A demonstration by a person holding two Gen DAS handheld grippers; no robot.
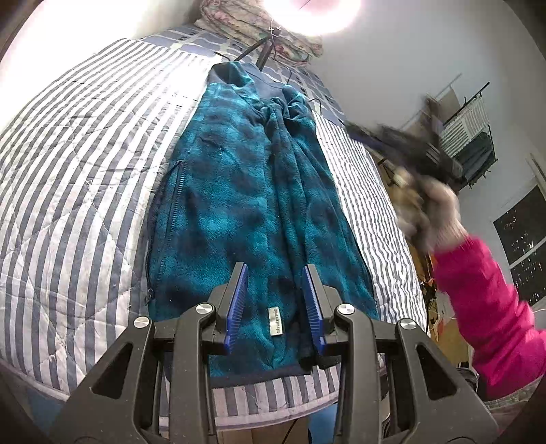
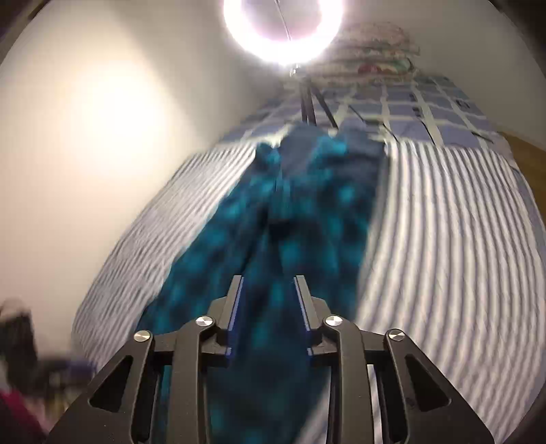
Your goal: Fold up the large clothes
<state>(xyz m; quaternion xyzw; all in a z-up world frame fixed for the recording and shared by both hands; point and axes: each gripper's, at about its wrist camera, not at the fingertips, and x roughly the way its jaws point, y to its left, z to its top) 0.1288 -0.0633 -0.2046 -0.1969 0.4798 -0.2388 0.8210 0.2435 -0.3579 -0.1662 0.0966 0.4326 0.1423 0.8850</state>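
1. Teal fleece, mottled dark and light: the jacket (image 1: 252, 191) lies lengthwise down the middle of the bed, its sides folded in so it makes one long narrow strip, hem nearest me, collar at the far end.
2. Under it is a blue-and-white striped quilt (image 1: 68, 191), with a checked blue cover beyond the collar.
3. The left gripper (image 1: 274, 269) hangs over the hem end, its blue pads parted a little with nothing pinched between them; a small white label (image 1: 275, 321) shows in the gap.
4. The right gripper (image 2: 269, 283) is above the same strip, jaws narrowly apart and empty; its view is smeared by motion.
5. In the left view the right hand (image 1: 430, 218) is a blur, in a pink sleeve (image 1: 491, 307).
6. A ring light (image 2: 283, 27) glares past the far end.
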